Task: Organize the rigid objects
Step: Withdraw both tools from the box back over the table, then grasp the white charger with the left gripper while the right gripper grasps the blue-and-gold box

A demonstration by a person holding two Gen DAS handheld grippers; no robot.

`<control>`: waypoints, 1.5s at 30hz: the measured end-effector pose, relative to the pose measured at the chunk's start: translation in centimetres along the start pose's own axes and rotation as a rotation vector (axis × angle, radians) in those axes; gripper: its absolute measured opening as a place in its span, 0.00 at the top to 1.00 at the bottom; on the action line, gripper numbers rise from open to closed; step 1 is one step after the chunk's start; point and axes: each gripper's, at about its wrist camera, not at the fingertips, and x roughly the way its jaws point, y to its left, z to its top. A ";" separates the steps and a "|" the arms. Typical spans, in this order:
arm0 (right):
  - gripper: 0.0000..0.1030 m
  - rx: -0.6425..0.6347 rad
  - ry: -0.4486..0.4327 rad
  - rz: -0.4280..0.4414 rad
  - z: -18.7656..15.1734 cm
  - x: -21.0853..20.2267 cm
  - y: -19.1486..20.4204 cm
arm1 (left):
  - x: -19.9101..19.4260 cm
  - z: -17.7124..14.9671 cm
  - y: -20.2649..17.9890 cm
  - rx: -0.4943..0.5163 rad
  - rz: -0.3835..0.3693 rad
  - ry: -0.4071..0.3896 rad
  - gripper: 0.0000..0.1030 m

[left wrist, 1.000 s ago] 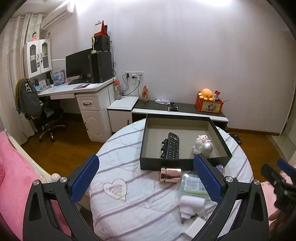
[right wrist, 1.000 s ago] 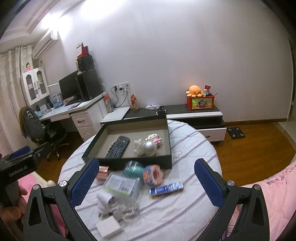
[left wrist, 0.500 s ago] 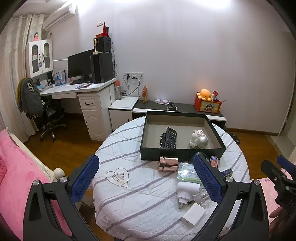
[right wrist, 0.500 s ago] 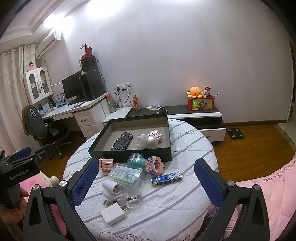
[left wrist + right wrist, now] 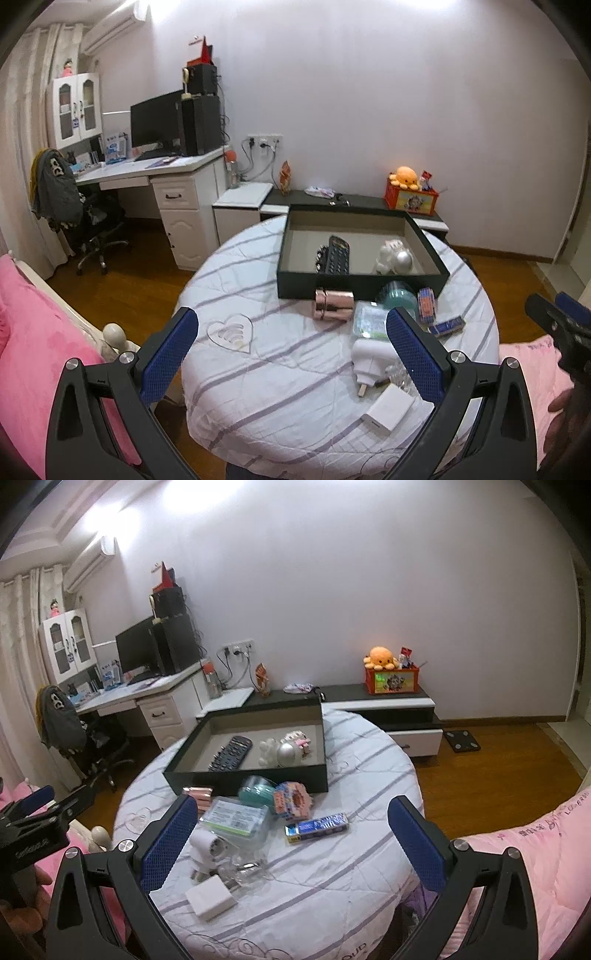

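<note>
A dark open box sits at the far side of a round table covered in striped white cloth. Inside lie a black remote and a white-and-silver figurine. In front of the box are a rose-gold cylinder, a teal jar, a colourful cube, a clear packet, a blue pack, a white plug adapter and a white charger block. My left gripper and right gripper hover open and empty above the table's near edge.
A pink bed lies left, pink bedding right. A white desk with monitor and office chair stand at the back left, a low dark cabinet with an orange box behind the table. A heart-shaped coaster lies on the cloth.
Both grippers have drawn back and upward from the table, so the whole round tabletop and all loose items show now. Their fingers stayed open.
</note>
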 end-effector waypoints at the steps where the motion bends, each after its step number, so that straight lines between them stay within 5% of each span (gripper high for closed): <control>1: 0.00 0.000 0.010 -0.006 -0.1 0.3 -0.2 | 0.4 -0.5 -0.2 0.010 -0.010 0.009 0.00; 14: 0.00 -0.004 0.183 -0.050 -2.6 6.4 -2.3 | 5.8 -8.0 -4.9 0.128 -0.168 0.161 0.00; 21: 0.00 -0.031 0.278 -0.047 -3.4 10.4 -2.6 | 9.2 -9.8 -6.4 0.104 -0.199 0.234 0.01; 24: 0.00 -0.034 0.306 -0.047 -3.8 12.0 -2.8 | 9.9 -10.1 -6.2 0.050 -0.254 0.252 0.06; 28: 0.00 -0.040 0.349 -0.050 -4.1 14.4 -3.2 | 9.8 -10.3 -7.5 0.096 -0.289 0.259 0.18; 36: 0.00 -0.112 0.401 -0.036 -4.8 17.9 -2.7 | 10.7 -10.6 -9.1 0.163 -0.270 0.251 0.17; 38: 0.00 -0.139 0.396 -0.040 -4.9 18.2 -2.4 | 11.0 -10.4 -9.2 0.173 -0.259 0.247 0.26; 42: 0.20 -0.149 0.370 -0.029 -4.8 17.6 -2.3 | 10.8 -10.2 -8.5 0.150 -0.278 0.254 0.39; 45: 0.20 -0.140 0.361 -0.026 -5.0 17.0 -2.3 | 10.4 -10.4 -8.1 0.137 -0.280 0.256 0.40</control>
